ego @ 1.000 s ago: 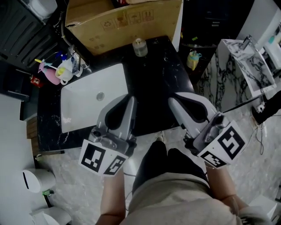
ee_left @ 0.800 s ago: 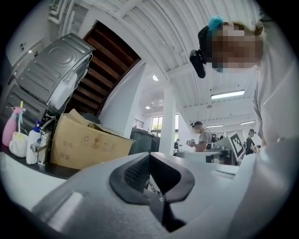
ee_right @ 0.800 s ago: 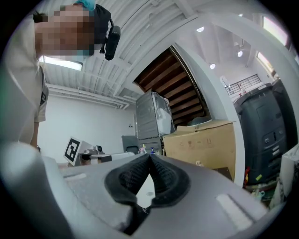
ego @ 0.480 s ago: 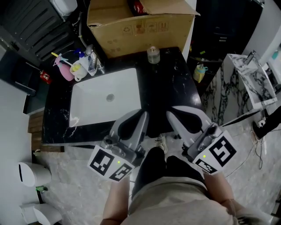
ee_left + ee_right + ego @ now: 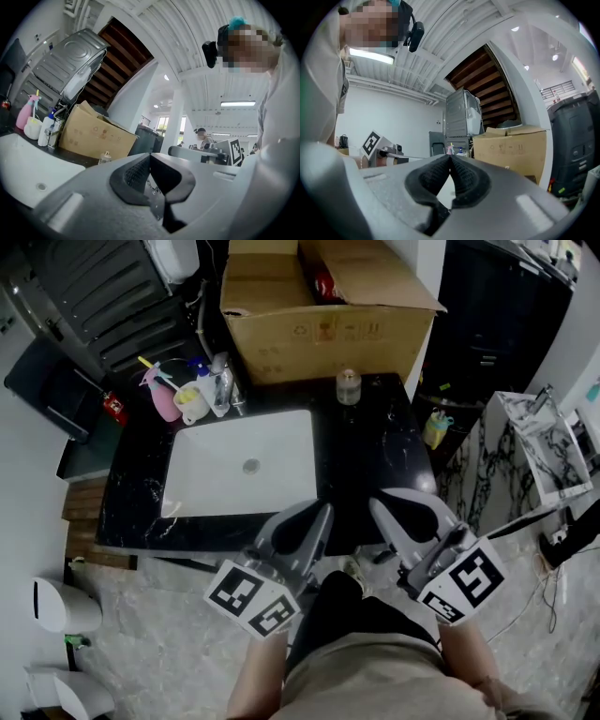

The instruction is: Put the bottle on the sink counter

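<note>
A small clear bottle (image 5: 348,387) stands upright on the black sink counter (image 5: 370,456), just in front of the cardboard box (image 5: 323,310). In the left gripper view the bottle (image 5: 106,157) is far ahead, left of the jaws. My left gripper (image 5: 322,512) and right gripper (image 5: 377,506) hover side by side over the counter's front edge, well short of the bottle. Both point level toward the counter. The left gripper (image 5: 150,154) is shut with nothing between its pads. The right gripper (image 5: 450,157) is likewise shut and holds nothing.
A white basin (image 5: 244,465) fills the counter's left half, with a faucet (image 5: 223,390), a pink spray bottle (image 5: 161,395) and cups behind it. A marble-patterned stand (image 5: 539,451) is at the right, a white bin (image 5: 61,606) on the floor at the left.
Both grippers have drawn back toward the person, from over the counter to its front edge. The head view has shifted, so counter and box sit lower in the picture. Both jaws stayed shut.
</note>
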{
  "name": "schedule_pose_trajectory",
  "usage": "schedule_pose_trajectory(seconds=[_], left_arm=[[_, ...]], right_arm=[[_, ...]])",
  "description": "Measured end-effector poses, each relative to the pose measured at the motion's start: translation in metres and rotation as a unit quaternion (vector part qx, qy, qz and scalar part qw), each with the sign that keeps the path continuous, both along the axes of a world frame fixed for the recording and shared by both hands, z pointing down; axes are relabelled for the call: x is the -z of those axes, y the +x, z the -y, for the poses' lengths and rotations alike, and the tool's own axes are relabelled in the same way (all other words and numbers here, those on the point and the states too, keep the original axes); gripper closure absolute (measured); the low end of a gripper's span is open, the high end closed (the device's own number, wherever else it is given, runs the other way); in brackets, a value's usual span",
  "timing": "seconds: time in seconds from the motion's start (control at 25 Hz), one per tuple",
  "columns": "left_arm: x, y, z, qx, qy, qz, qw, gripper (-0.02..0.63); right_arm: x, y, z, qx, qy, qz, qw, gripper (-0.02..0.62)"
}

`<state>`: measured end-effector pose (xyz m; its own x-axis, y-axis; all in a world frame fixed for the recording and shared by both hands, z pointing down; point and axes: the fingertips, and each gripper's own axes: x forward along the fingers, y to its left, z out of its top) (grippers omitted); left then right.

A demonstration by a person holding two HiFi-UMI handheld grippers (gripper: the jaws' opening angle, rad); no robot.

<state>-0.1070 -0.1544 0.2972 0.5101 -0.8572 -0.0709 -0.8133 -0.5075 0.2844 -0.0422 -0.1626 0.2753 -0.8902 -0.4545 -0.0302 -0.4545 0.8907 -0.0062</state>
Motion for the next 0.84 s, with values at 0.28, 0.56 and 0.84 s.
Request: schedule_pose_trajectory(seconds=[0.28,0.56,0.84], left_arm=[[-0.002,0.011,-0.001,-0.012,-0.003,0.005,0.9999,0.600],[0.002,0.021,-0.001,-0.033,0.005,-0.009,0.9994,0.600],[-0.006,0.029,0.000,-0.048,-0.004,0.000,0.9989,0.600]], right_arm=[[0.000,0.013,0.000,-0.023,0.005,-0.002,1.000,0.592],[-0.005,0.019,-0.004,-0.027,0.001,-0.008,1.000,0.592],[-0.015,0.019,-0.003,-0.035,0.014,-0.032,0.999,0.592]])
